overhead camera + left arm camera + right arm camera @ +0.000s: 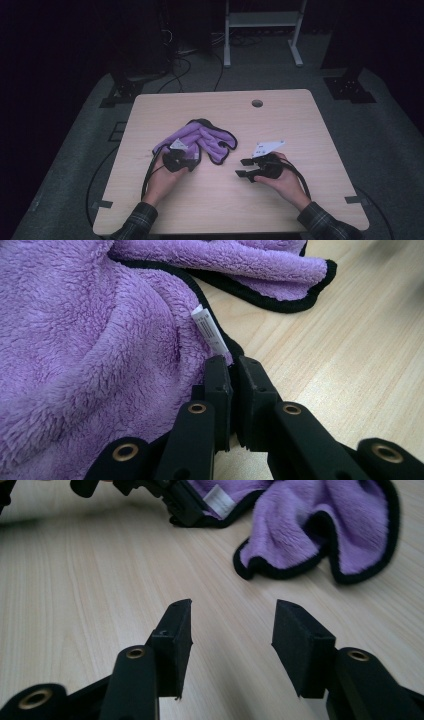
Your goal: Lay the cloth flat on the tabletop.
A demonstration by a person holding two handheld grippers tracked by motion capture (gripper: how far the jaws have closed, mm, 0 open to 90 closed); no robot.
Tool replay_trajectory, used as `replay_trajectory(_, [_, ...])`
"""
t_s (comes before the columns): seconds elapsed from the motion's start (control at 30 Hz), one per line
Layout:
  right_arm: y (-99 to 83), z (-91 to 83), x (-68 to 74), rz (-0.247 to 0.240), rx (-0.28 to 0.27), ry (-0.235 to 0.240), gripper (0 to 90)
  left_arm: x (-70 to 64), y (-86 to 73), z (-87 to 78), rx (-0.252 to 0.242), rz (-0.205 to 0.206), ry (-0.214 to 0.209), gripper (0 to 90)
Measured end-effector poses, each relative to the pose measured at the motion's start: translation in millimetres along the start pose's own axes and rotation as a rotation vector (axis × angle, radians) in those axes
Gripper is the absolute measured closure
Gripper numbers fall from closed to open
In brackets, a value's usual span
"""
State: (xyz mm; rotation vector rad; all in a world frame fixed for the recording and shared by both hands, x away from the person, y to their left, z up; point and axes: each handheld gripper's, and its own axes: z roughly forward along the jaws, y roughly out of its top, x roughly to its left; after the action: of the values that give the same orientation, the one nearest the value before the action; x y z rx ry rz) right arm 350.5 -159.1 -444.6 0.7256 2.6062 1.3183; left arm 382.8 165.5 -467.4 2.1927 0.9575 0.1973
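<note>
1. Purple microfibre towel (200, 140) is lying crumpled left of centre on the table; likely light, limp, draping; the black hem (260, 297) is offering the firmest hold.
2. Left gripper (232, 371) is pinching the hem beside the white care label (210, 332).
3. Right gripper (232, 625) is hovering spread, apart from the towel.
4. Pale wood-grain table (300, 125); dark room, grey floor.

High view: fixed above the person's side, looks fwd and down, far enough to take in the whole pale wooden table (280, 120). Left gripper view: low, v. close, facing the fluffy purple cloth with black edging (75, 340). Right gripper view: low over the tabletop, looks across at the same cloth (320, 525) from farther off. All three share cloth and tabletop.
</note>
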Motion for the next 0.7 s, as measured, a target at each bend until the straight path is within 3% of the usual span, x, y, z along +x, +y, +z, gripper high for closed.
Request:
replay_trajectory(0.4, [31.3,41.0,2.4,-0.072,0.004,0.057,54.0,-0.1,0.1,0.0,0.001,0.0,0.0,83.1])
replay_trajectory(0.7, [38.8,80.6,4.5,-0.095,0.07,0.071,53.7,0.2,0.1,-0.1,0.002,0.003,-0.002,83.1])
